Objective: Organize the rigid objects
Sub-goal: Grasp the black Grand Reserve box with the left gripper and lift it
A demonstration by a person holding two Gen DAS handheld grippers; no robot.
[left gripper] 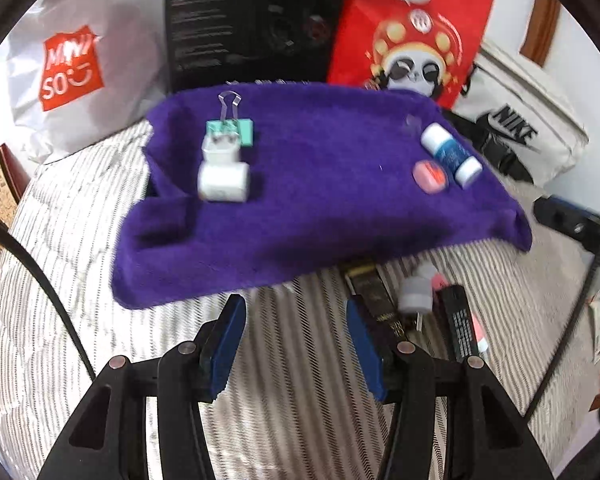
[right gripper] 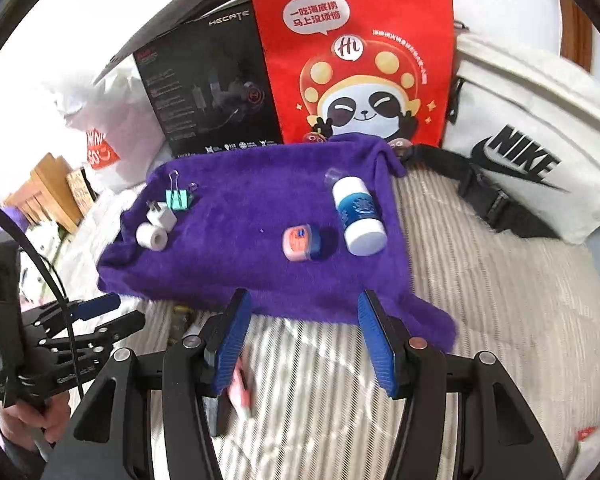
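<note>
- Left gripper (left gripper: 296,320), lower centre of its view, tilted down over striped bedding (left gripper: 292,420); blue fingers (left gripper: 230,344) apart, easing wider, nothing between
- Right gripper (right gripper: 304,320), lower centre, angled down; fingers apart, empty
- On purple towel (right gripper: 260,272), mid-frame: green binder clip (right gripper: 179,197), white plug (right gripper: 161,216), white bottle (right gripper: 358,216), pink jar (right gripper: 298,244)
</note>
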